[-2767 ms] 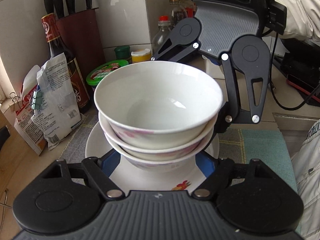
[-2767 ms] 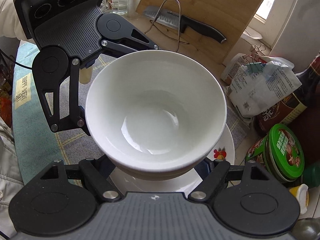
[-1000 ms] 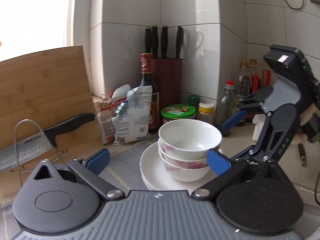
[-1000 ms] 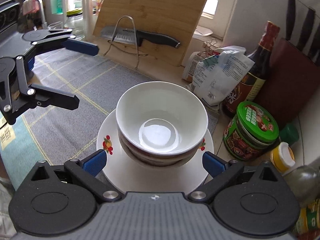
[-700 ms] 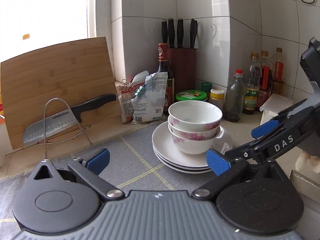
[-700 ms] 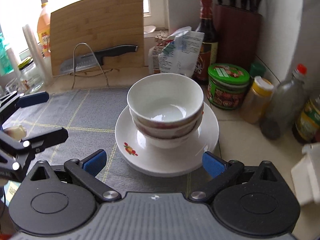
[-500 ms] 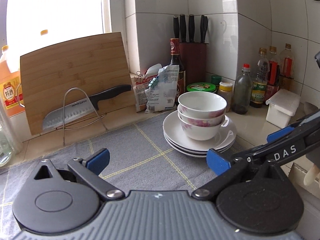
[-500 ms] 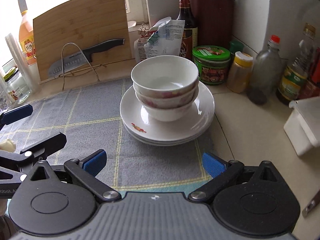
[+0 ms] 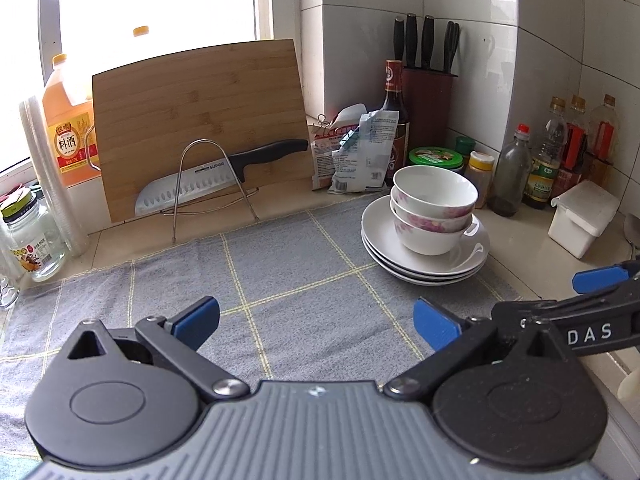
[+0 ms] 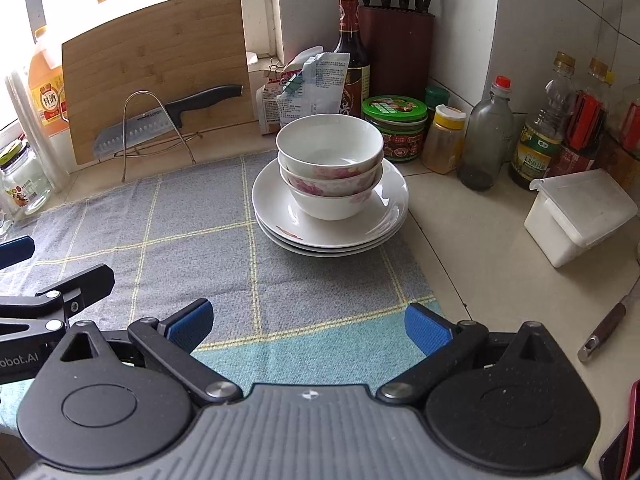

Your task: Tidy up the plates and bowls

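- The grey checked cloth (image 9: 304,276) covers the counter, its far right corner under the crockery.
- A bamboo cutting board (image 9: 200,120) leans against the window wall, with a knife (image 9: 216,184) on a wire rack in front of it.
- Three white plates (image 10: 332,228) sit stacked at the cloth's far right edge, just in front of the green-lidded jar (image 10: 394,126).
- Three bowls (image 10: 330,164) are nested on top of the plates, upright, with pink flowers on the lower two.
- The left gripper (image 9: 316,320) hangs above the cloth, jaws spread wide and empty, well apart from the stack.
- The right gripper (image 10: 306,326) is likewise spread and empty, facing the stack.
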### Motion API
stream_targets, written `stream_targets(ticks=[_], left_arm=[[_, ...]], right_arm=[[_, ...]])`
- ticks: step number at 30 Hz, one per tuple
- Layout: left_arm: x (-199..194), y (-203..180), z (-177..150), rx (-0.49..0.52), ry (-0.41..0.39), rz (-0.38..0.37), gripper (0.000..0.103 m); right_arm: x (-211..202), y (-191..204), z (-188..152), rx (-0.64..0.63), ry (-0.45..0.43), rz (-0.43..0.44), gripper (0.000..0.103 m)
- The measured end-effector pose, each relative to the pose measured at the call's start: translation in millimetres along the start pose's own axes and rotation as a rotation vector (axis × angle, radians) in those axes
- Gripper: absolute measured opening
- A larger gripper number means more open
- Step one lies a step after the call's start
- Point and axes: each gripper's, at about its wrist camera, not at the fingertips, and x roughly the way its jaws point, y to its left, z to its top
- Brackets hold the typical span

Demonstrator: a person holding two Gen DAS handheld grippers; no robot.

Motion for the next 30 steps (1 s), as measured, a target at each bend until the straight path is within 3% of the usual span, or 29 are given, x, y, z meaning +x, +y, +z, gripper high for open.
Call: stream_targets(ticks=[30], left_arm=[[1.2,1.2,4.8,-0.018,0.02,-0.006,0.102]], right_arm=[[-9.8,2.1,5.1,0.005,-0.027,-0.036,0.103]])
